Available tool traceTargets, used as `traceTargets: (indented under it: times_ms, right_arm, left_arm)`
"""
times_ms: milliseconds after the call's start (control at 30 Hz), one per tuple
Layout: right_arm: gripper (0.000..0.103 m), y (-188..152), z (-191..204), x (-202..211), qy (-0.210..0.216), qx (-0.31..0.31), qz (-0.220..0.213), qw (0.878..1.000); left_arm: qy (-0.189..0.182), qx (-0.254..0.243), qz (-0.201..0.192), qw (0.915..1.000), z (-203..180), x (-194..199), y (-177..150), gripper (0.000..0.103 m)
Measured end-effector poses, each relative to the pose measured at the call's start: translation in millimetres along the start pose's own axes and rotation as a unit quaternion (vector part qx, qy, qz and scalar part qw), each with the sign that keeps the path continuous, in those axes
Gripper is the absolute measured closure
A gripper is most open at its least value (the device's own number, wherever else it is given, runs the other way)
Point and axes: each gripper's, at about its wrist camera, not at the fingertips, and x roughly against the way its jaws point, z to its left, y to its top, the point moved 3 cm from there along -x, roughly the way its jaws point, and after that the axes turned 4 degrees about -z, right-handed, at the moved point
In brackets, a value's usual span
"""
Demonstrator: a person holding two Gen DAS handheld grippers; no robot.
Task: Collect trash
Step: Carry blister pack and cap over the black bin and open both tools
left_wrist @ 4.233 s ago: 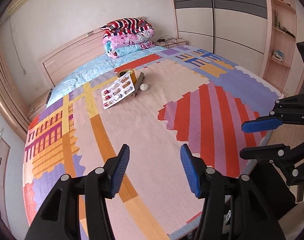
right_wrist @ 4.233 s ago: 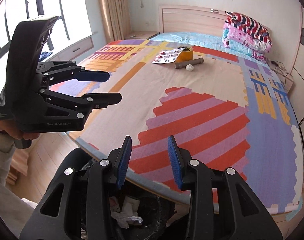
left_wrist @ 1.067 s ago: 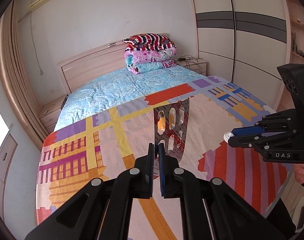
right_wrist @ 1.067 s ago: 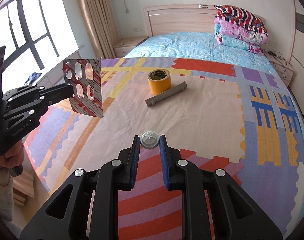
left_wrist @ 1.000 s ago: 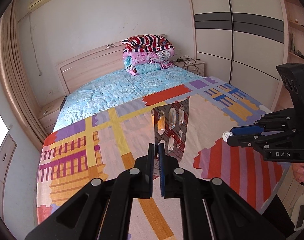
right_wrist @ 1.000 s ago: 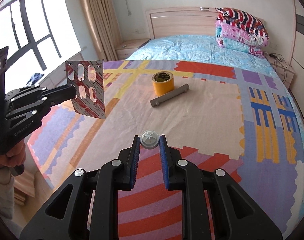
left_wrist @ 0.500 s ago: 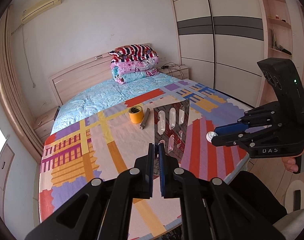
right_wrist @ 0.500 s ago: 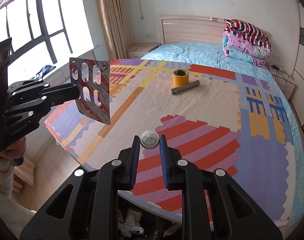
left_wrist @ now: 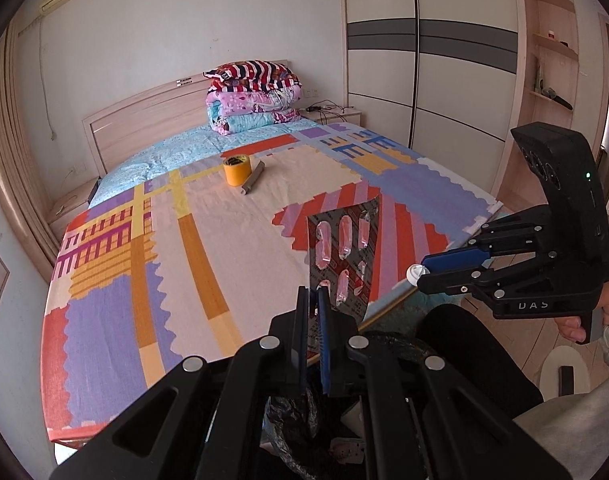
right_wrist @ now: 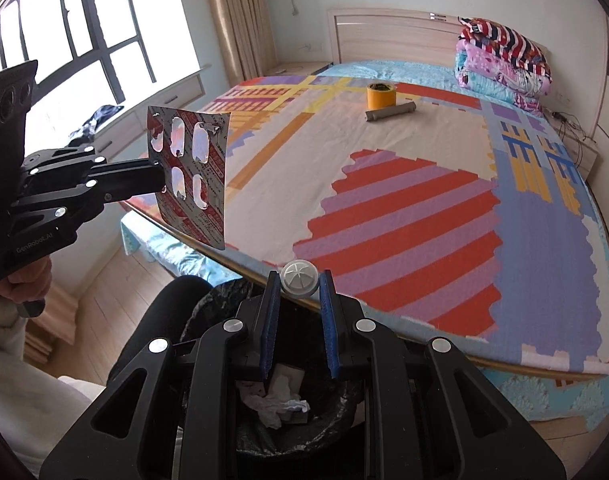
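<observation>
My left gripper point(left_wrist: 313, 308) is shut on an empty red and silver pill blister pack point(left_wrist: 342, 258) and holds it upright past the foot of the bed; the pack also shows in the right wrist view point(right_wrist: 188, 172). My right gripper point(right_wrist: 299, 292) is shut on a small white bottle cap point(right_wrist: 299, 278), also seen in the left wrist view point(left_wrist: 415, 274). Both hang above a black-lined trash bin point(right_wrist: 208, 308) with crumpled paper point(right_wrist: 274, 402) inside. A yellow tape roll point(left_wrist: 236, 170) and a grey tube point(left_wrist: 253, 178) lie far up the bed.
The bed point(left_wrist: 232, 236) has a colourful patterned cover. Folded quilts point(left_wrist: 252, 96) are stacked at the headboard. A wardrobe point(left_wrist: 424, 60) stands to the right, a window point(right_wrist: 84, 48) to the left. The person's dark-trousered leg point(left_wrist: 476, 356) is beside the bin.
Both grippers have pulled back from over the bed to its foot edge, still holding the blister pack and the cap. The trash bin has come into view below them.
</observation>
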Motion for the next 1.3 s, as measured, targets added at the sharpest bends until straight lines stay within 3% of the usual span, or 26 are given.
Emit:
traceTargets:
  times_ms: [567,900,1200,1300]
  right_arm:
    - [0.083,-69.8,7.7,-47.3,0.031,-0.018,0.096,0.995]
    - [0.083,-94.8,14.0,-81.4,0.036,-0.019,0.147,0.988]
    - [0.083,-106.5,14.1,-95.5,0.038,-0.027,0.165,0.985]
    - [0.082,-106.2,14.0,-96.7,0.041,-0.030,0.166,0.985]
  left_arm:
    - [-0.037,0.029,0.118,0.9919,-19.9,-49.9,-89.1,0.098]
    - [-0.031,0.040,0.172,0.9838,-18.9,-78.5,-132.7,0.098]
    - [-0.041,0.056,0.203,0.9767,-21.3,-93.9,-148.0,0.098]
    - [-0.069,0.059,0.204,0.9747,-26.4,-92.0,-143.9,0.097]
